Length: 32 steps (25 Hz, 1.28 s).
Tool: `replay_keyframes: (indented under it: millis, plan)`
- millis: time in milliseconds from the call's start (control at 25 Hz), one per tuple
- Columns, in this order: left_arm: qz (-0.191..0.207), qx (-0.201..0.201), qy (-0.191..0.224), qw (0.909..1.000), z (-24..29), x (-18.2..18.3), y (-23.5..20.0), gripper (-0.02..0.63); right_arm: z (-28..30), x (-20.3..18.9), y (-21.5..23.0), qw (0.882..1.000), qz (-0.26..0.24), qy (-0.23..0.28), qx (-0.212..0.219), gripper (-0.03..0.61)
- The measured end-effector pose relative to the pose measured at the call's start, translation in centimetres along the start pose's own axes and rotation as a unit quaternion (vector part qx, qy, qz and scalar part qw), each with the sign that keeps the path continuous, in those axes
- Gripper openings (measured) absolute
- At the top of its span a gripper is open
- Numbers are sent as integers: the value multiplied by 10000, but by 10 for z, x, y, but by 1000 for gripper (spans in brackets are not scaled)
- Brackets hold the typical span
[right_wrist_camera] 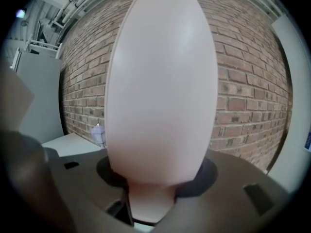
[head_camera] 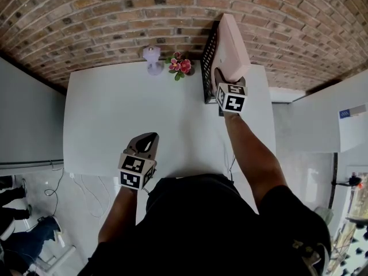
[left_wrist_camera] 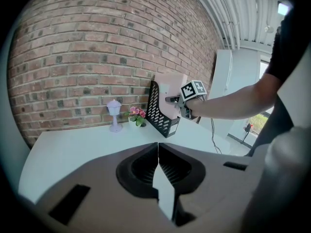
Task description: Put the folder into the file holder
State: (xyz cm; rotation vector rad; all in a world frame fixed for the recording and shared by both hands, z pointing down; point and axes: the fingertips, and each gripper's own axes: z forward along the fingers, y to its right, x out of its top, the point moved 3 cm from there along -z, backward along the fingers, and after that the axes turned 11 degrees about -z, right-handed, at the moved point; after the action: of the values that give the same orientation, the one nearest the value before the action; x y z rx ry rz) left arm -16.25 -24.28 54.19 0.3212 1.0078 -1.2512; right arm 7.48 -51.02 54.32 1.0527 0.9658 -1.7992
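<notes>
Your right gripper [head_camera: 222, 78] has its jaws standing wide around the near edge of the pale pink, flat card folder [right_wrist_camera: 160, 81]. A thin dark gap shows at one side of that edge, so the pads look slack rather than clamped. The folder stands upright inside the black mesh file holder [head_camera: 207, 62], leaning slightly toward the red brick wall [head_camera: 115, 16], at the far right of the white table [head_camera: 109, 119]. Your left gripper [head_camera: 146, 140] has its jaws closed together on nothing and hangs over the table's near edge, well apart from the holder.

Judging by this, the folder is already seated and you are at the release. What's left calls for drawing your right gripper straight back along the folder's edge, without dragging it out or tipping the holder. Just left of the holder are a small lilac lamp ornament [head_camera: 152, 59] and a pink flower sprig [head_camera: 180, 65], so keep clear of them.
</notes>
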Motion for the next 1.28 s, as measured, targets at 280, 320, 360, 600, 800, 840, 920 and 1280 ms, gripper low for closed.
replay_keyframes:
  millis: [280,320,360,600,800,840,920,1280]
  plan:
    - [-33,7,-36,10000,1,-2,-1,5,9,-38,-9,9972,47,-709,215,236]
    - [-38,6,-34,10000,0,-3,-1,5,10,-39,-9,9971,46,-722,226,235]
    - [-41,6,-32,10000,0,-3,-1,5,10,-39,-10,9971,38,-726,232,236]
    - [-75,2,-34,10000,-1,-6,-1,5,10,-40,-9,9969,8,-749,234,239]
    - [-102,5,-30,9999,-2,-8,-1,5,1,-40,-10,9967,7,-768,250,241]
    - [-104,-5,-30,9999,-1,-8,0,5,-1,-39,-11,9968,-5,-752,260,239]
    - [-86,-28,-25,10000,0,-6,2,5,-9,-37,-11,9971,-23,-702,286,239]
    - [-41,-209,80,9997,15,12,24,5,-90,-35,-9,9938,794,-430,652,231]
